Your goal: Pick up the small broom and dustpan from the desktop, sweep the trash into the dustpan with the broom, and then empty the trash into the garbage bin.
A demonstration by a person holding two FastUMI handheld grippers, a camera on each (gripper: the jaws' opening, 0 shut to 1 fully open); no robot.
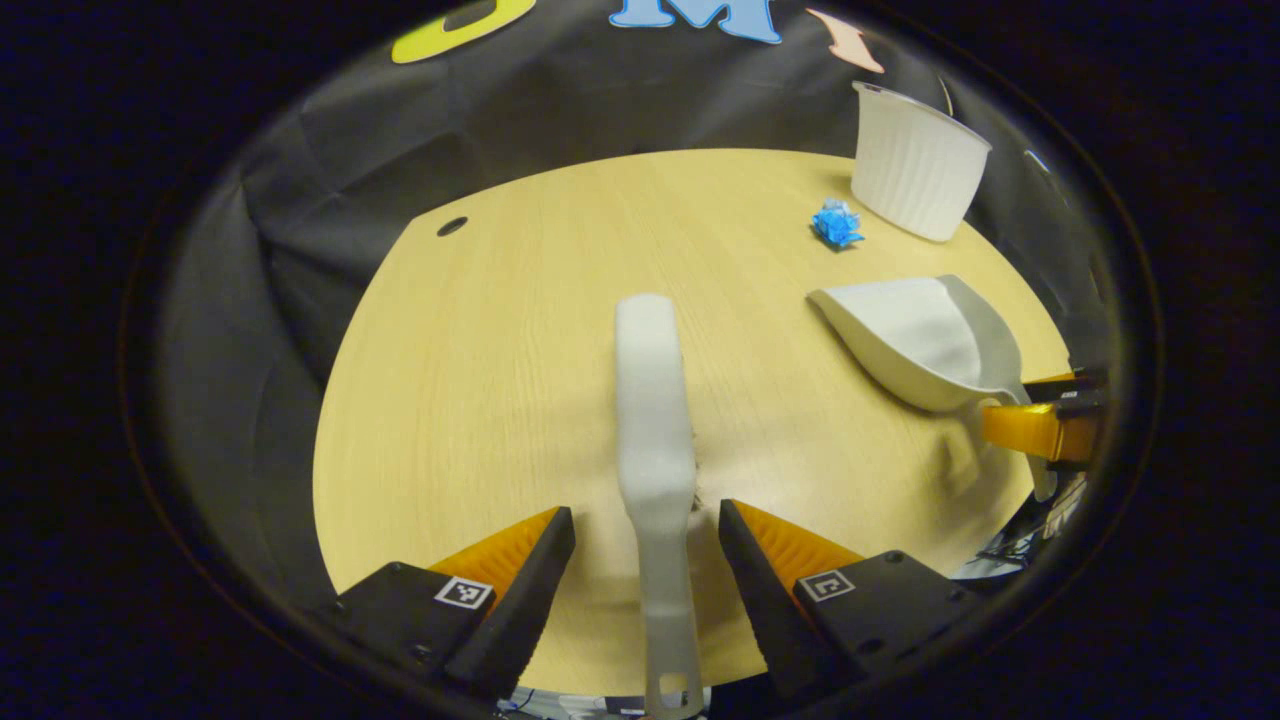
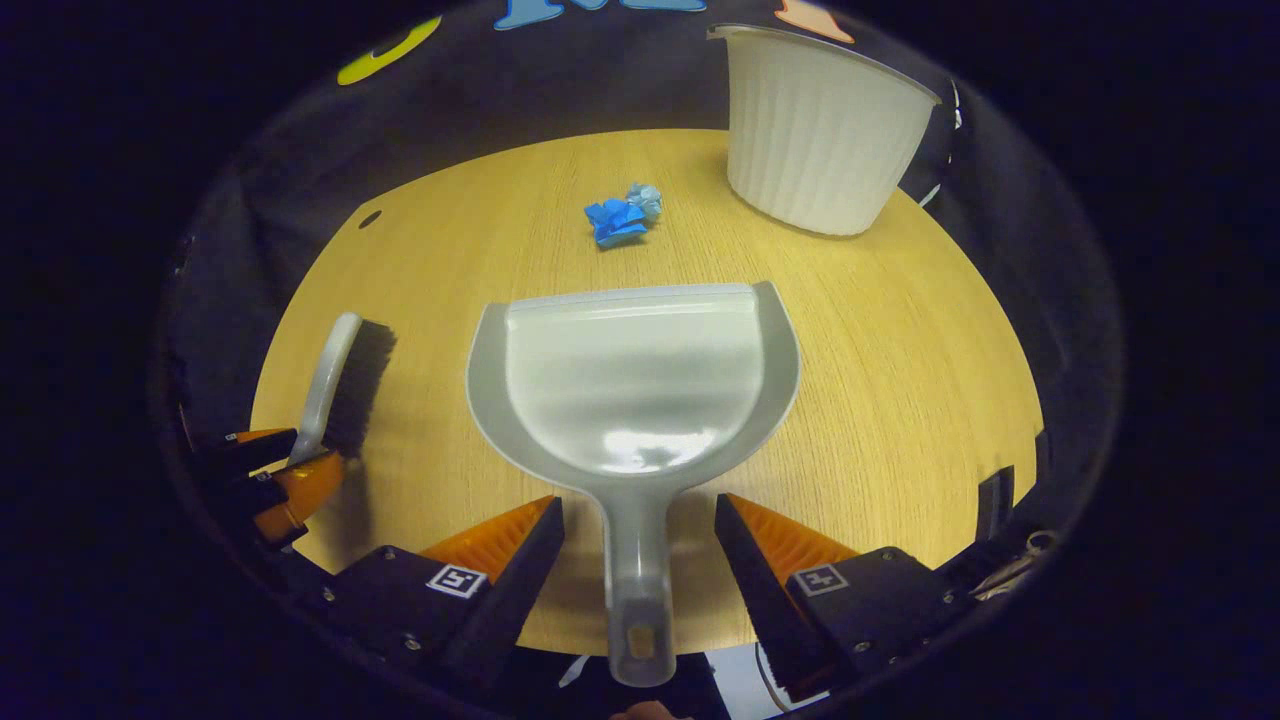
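Wooden bench under dark booth cloth, a claw straddling each sweeping tool.

Left claw [image 1: 647,530] stands released, fingers either side of the small broom [image 1: 652,400] handle without touching it; right claw [image 2: 638,525] is likewise spread around the dustpan [image 2: 632,385] handle. Blue crumpled trash [image 2: 620,218] lies on the bench beyond the pan's lip, beside the white ribbed garbage bin [image 2: 815,130]. Judged from this, a clean grip wants each handle centred between the fingers and squeezed squarely, so neither tool twists. Pale bench [image 1: 480,380] has a cable hole near its far left corner; dark cloth hangs close behind.
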